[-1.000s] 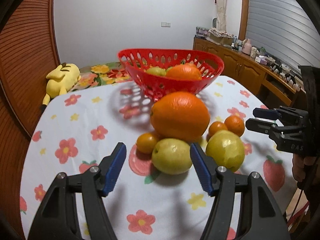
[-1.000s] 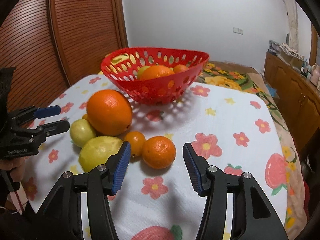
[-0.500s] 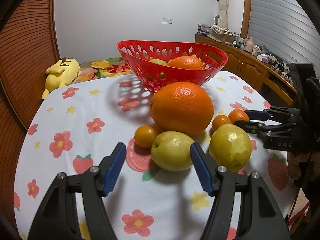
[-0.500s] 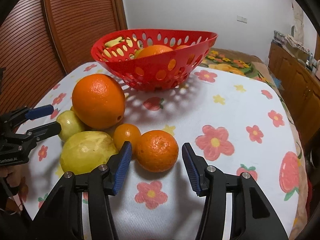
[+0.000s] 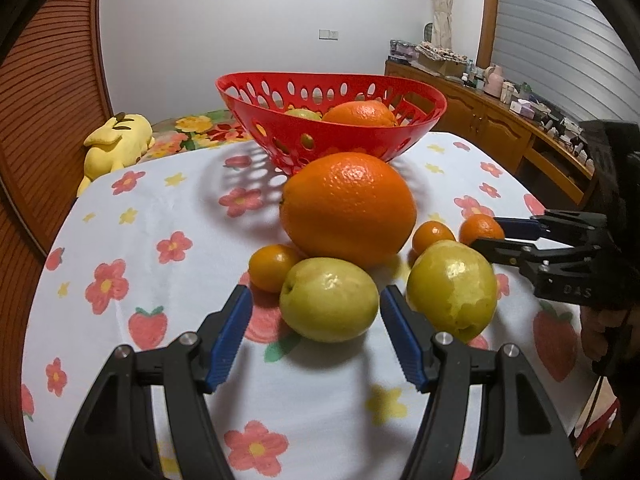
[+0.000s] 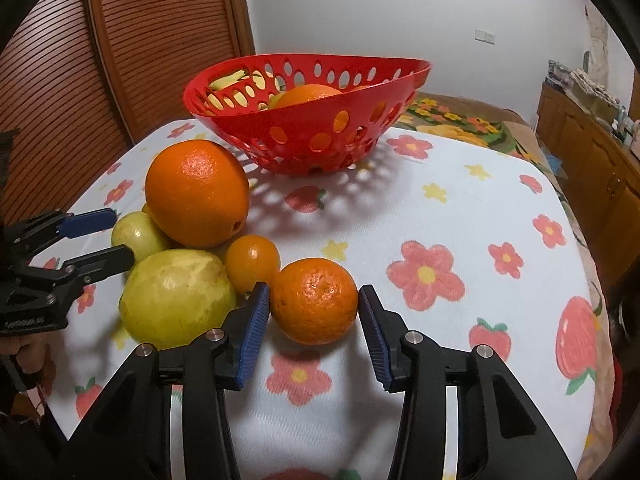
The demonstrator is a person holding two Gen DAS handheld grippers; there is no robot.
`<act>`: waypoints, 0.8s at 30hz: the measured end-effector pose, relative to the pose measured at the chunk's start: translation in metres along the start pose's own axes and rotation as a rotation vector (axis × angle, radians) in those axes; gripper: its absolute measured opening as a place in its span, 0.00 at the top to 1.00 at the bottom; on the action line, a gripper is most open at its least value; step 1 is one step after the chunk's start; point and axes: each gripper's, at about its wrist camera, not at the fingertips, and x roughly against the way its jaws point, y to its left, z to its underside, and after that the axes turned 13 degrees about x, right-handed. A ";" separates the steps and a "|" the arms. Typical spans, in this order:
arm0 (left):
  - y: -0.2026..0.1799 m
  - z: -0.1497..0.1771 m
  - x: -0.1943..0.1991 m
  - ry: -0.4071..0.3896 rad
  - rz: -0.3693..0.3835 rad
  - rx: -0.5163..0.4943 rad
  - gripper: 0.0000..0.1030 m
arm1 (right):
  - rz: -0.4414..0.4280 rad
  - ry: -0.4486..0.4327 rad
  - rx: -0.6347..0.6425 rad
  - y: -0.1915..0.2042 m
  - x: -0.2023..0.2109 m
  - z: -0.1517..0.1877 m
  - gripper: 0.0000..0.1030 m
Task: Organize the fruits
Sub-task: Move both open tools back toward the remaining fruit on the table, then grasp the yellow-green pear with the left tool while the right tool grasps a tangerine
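Mandarin [image 6: 314, 301] btwn closing right gripper [image 6: 310, 332] pads, untouched

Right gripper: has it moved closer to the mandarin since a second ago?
Yes. The right gripper has advanced toward the red basket; its jaws, closing, now flank the mandarin.

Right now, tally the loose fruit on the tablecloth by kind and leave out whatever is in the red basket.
large orange: 1
small orange fruits: 3
yellow-green fruits: 2
Total: 6
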 end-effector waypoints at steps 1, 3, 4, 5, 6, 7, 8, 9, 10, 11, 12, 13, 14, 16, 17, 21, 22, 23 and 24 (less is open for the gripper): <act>0.000 0.000 -0.001 0.004 -0.001 0.000 0.36 | 0.002 0.001 -0.001 0.000 0.001 0.002 0.56; -0.001 0.000 -0.004 0.010 -0.003 0.001 0.36 | 0.007 0.000 -0.003 0.000 0.005 0.007 0.56; -0.001 0.000 -0.005 0.013 -0.004 0.001 0.36 | 0.007 -0.002 -0.006 -0.001 0.006 0.009 0.55; -0.001 0.000 -0.007 0.017 -0.006 0.002 0.36 | 0.006 -0.004 -0.011 -0.001 0.008 0.011 0.55; -0.002 0.001 -0.008 0.020 -0.006 0.002 0.36 | 0.007 -0.004 -0.014 -0.001 0.008 0.012 0.55; -0.002 0.001 -0.009 0.023 -0.006 0.002 0.36 | 0.008 -0.005 -0.016 -0.001 0.009 0.013 0.55; -0.002 0.001 -0.010 0.025 -0.007 0.001 0.36 | 0.008 -0.006 -0.015 0.000 0.010 0.014 0.55; -0.003 0.001 -0.012 0.029 -0.009 -0.001 0.36 | 0.008 -0.007 -0.014 0.000 0.010 0.014 0.55; -0.004 0.001 -0.013 0.032 -0.011 -0.003 0.36 | 0.010 -0.008 -0.014 0.000 0.010 0.014 0.55; -0.004 0.002 -0.014 0.034 -0.012 -0.005 0.36 | 0.011 -0.008 -0.014 0.000 0.010 0.015 0.55; -0.005 0.002 -0.015 0.038 -0.014 -0.008 0.36 | 0.014 -0.009 -0.013 0.001 0.010 0.014 0.55; -0.005 0.002 -0.015 0.040 -0.016 -0.010 0.36 | 0.017 -0.011 -0.011 0.001 0.010 0.015 0.55; -0.006 0.001 -0.016 0.041 -0.017 -0.012 0.36 | 0.021 -0.013 -0.008 0.002 0.010 0.015 0.55; -0.006 0.001 -0.017 0.044 -0.019 -0.016 0.36 | 0.024 -0.016 -0.006 0.003 0.010 0.015 0.55; -0.007 0.001 -0.017 0.046 -0.020 -0.018 0.36 | 0.024 -0.016 -0.008 0.003 0.010 0.016 0.55; -0.007 0.000 -0.019 0.054 -0.021 -0.024 0.36 | 0.021 -0.012 -0.005 0.003 0.010 0.015 0.54; -0.007 0.000 -0.020 0.056 -0.020 -0.026 0.36 | 0.021 -0.011 -0.005 0.003 0.010 0.015 0.54; -0.007 0.000 -0.020 0.057 -0.018 -0.027 0.36 | 0.021 -0.009 -0.005 0.003 0.010 0.015 0.54; -0.007 0.000 -0.020 0.058 -0.015 -0.029 0.36 | 0.022 -0.009 -0.005 0.004 0.009 0.014 0.54</act>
